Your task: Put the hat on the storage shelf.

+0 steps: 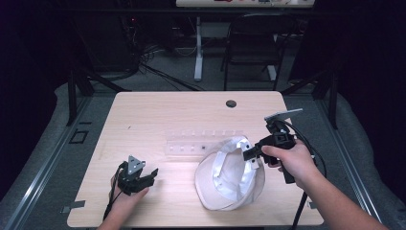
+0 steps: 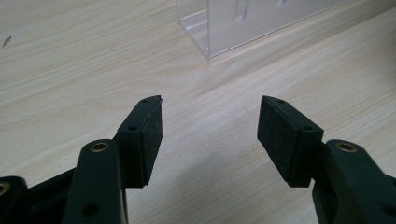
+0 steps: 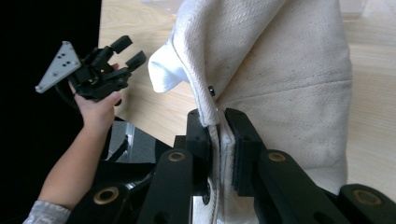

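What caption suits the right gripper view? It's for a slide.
Right gripper clamps the cap's edge; left gripper open beyond.

High overview, 2 close table-level views

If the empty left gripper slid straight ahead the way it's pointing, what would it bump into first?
Probably the clear plastic stand. The left gripper is open over bare table, and the stand's corner sits just ahead, though how far is hard to judge.
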Tool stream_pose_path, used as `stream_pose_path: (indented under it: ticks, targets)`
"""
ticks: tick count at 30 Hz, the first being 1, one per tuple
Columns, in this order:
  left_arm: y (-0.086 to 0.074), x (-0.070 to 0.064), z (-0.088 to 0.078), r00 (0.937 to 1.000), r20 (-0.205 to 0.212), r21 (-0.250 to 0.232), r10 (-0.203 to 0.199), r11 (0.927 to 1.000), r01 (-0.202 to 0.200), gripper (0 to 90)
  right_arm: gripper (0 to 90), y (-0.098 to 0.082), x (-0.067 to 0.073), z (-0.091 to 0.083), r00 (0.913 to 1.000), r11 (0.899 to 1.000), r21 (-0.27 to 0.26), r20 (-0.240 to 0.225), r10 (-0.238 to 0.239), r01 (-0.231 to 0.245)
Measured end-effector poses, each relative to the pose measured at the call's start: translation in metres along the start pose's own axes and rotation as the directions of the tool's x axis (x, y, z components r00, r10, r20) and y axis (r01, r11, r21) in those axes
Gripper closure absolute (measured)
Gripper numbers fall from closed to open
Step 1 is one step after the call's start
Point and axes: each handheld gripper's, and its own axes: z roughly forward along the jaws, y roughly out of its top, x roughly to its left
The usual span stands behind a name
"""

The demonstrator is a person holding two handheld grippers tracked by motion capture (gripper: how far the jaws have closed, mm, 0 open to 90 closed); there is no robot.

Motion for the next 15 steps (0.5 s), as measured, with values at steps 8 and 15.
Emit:
stream_pose_path:
  ticks: [8,15]
  targets:
    - [0.0,-0.001,0.0,1.0,0.0,0.004,-0.003,1.0,0.003,40.9,80.5,0.001,0.007,-0.008,0.9982,1.0,0.004,-0.059,-0.011,0.012]
    - [0.0,-0.001,0.0,1.0,0.002,0.004,-0.003,1.0,0.003,40.9,80.6,0.001,0.011,-0.011,0.9976,1.0,0.005,-0.068,-0.013,0.014]
